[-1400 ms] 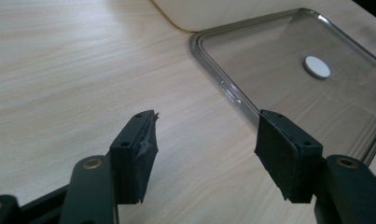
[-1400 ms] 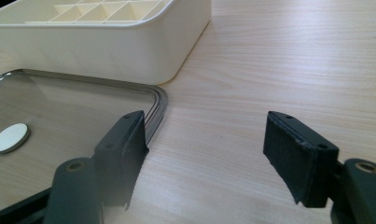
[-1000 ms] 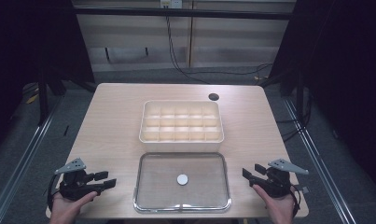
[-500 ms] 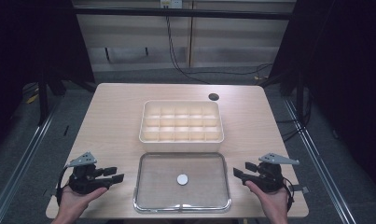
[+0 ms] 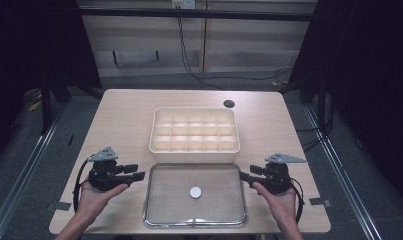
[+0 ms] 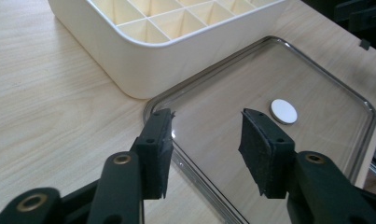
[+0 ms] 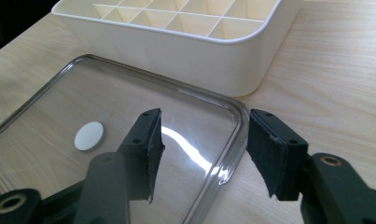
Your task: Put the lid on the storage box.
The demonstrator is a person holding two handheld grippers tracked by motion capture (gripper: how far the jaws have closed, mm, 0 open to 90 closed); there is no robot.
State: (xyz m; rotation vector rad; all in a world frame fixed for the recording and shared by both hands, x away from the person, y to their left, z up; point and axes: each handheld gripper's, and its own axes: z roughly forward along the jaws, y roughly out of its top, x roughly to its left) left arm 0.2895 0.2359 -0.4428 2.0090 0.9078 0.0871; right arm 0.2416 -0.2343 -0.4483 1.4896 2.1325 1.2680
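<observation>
A clear lid [image 5: 195,194] with a white disc [image 5: 195,192] at its middle lies flat on the table [image 5: 129,120], just in front of a cream box [image 5: 194,129] of empty compartments. The left gripper [image 5: 139,176] sits at the lid's left edge, jaws level and pointing inward; they have just been closing but stand partly open, nothing pinched, the rim below the gap in the left gripper view [image 6: 204,140]. The right gripper [image 5: 244,175] faces it from the lid's right edge, jaws also just narrowing, fairly wide apart; in the right gripper view [image 7: 202,144] the rim passes beneath and between the pads, untouched. A hand [image 5: 96,197] holds each tool.
</observation>
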